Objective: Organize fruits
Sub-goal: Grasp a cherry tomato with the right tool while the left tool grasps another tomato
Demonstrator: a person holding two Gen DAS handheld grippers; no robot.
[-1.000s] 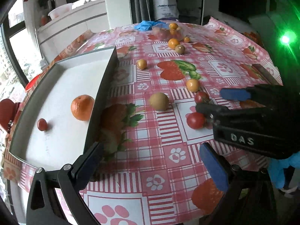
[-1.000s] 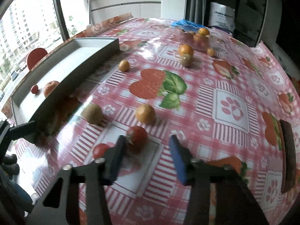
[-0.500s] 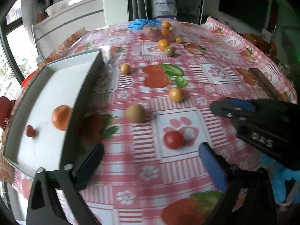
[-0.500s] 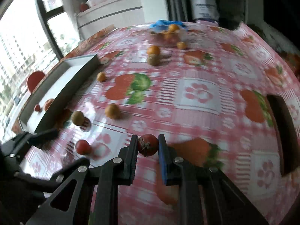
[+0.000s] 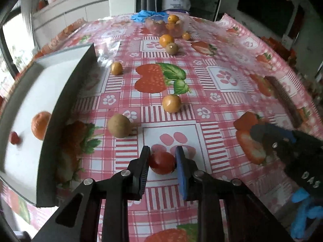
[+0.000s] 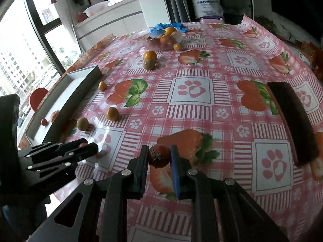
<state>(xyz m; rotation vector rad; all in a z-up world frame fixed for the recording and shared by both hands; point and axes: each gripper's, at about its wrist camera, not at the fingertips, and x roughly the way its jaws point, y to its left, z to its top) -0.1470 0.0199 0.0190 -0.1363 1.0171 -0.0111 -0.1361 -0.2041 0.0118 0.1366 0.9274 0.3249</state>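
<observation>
Now that the left claw (image 5: 162,162) has just closed its jaws on a glossy red tomato (image 5: 162,162) resting on the tabletop (image 5: 232,64), both claws are loaded: the right claw (image 6: 159,157) grips another smooth round tomato (image 6: 159,155), so two fruits seem ready for the flat-walled white tray (image 5: 66,109) at left, beside the shiny checked plastic cloth.
</observation>
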